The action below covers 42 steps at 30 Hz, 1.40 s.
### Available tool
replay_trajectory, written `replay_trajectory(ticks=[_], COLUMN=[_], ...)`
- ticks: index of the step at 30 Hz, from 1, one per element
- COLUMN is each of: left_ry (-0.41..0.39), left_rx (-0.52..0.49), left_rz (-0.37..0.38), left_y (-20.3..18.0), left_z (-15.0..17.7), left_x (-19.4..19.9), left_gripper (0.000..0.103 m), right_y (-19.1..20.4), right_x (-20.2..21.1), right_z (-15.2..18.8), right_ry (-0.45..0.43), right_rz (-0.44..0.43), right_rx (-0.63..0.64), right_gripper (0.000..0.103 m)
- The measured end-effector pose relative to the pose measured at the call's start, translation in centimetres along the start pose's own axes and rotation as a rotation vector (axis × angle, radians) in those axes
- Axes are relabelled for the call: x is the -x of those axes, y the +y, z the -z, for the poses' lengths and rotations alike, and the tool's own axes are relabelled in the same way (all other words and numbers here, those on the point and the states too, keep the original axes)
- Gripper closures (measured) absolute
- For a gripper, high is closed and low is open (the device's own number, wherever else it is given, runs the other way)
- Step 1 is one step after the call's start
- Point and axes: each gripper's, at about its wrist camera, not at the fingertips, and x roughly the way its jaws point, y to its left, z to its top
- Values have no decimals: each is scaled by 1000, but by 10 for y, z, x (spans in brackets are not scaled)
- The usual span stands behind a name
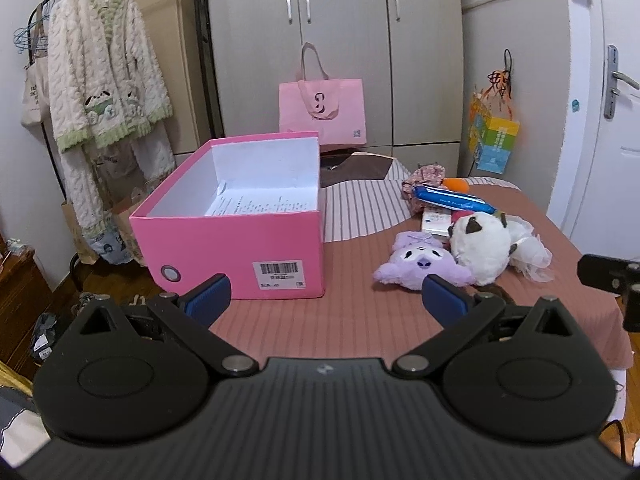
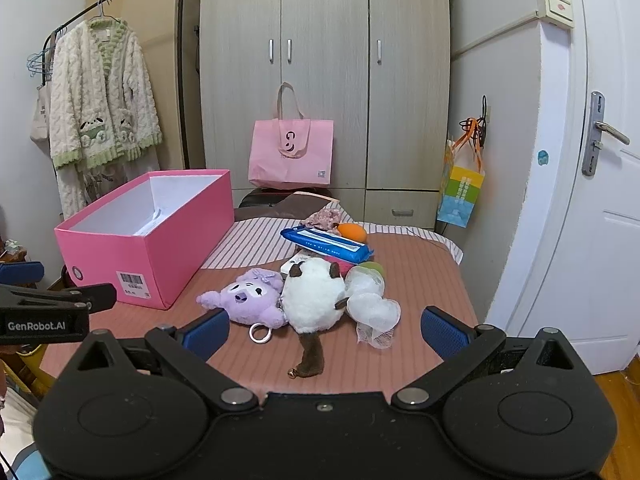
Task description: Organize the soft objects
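Trailing brown plush tail (image 2: 311, 354), right wrist view only.

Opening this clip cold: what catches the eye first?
The open pink box at the left of the bed, holding only some paper. Right of it sits a heap led by a purple plush and a white plush. The left gripper and right gripper are both open and empty.

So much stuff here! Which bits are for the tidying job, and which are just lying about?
For the job: pink box, purple plush, white plush, white mesh bundle.

Probably just lying about: blue packet, orange thing, pink tote bag, hanging robe.
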Motion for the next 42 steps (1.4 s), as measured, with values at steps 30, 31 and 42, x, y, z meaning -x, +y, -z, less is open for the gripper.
replay_trajectory(ticks=[30, 31, 42], left_ry=[18, 17, 27], left_rx=[11, 11, 3], left_rz=[9, 7, 12], left_y=[-2, -2, -4], left_z=[0, -1, 0], left_x=[1, 1, -3], left_gripper=[0, 0, 0], right_y=[-9, -9, -10], right_x=[-7, -7, -7], right_z=[6, 6, 7], right_ry=[1, 1, -5], right_rz=[2, 1, -13], right_rx=[18, 18, 23], right_gripper=[0, 0, 0])
